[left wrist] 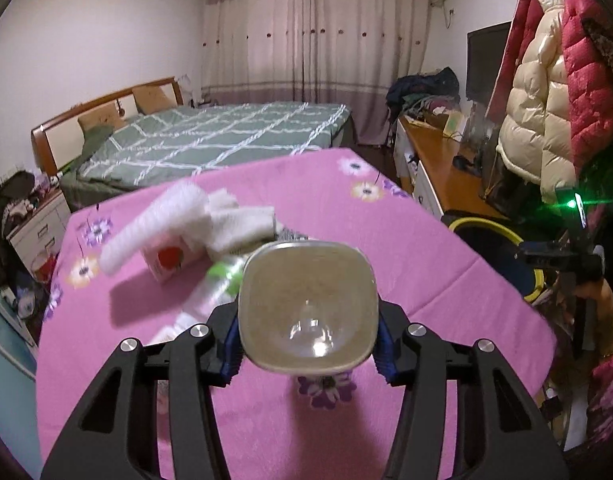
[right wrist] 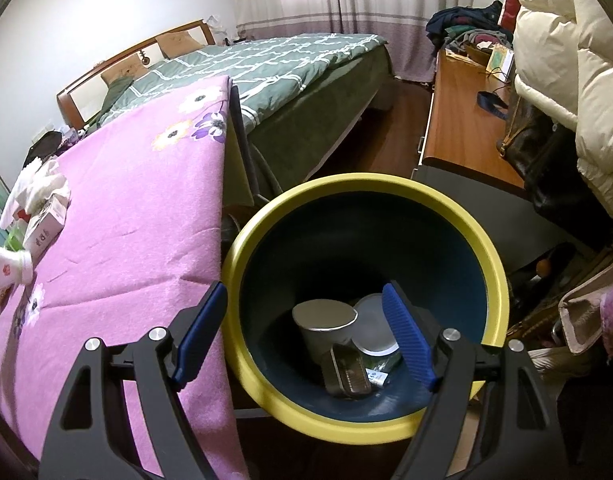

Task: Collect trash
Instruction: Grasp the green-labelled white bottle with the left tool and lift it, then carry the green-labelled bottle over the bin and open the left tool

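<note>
- The camera on my left tongs (left wrist: 308, 346) looks forward and downward over the pink tabletop (left wrist: 406, 248), close to it, towards the bed (left wrist: 210, 140) and curtains (left wrist: 318, 32).
- The camera on my right tongs (right wrist: 306, 336) tilts steeply down into the yellow-rimmed bin (right wrist: 498, 280), very near.
- Both views share the tabletop, bed, curtains, side desk (right wrist: 458, 136) and bin.

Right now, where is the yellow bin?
In the right wrist view the yellow bin sits low and centre, beside the pink table's right edge, directly under the open right hand-held gripper.
</note>
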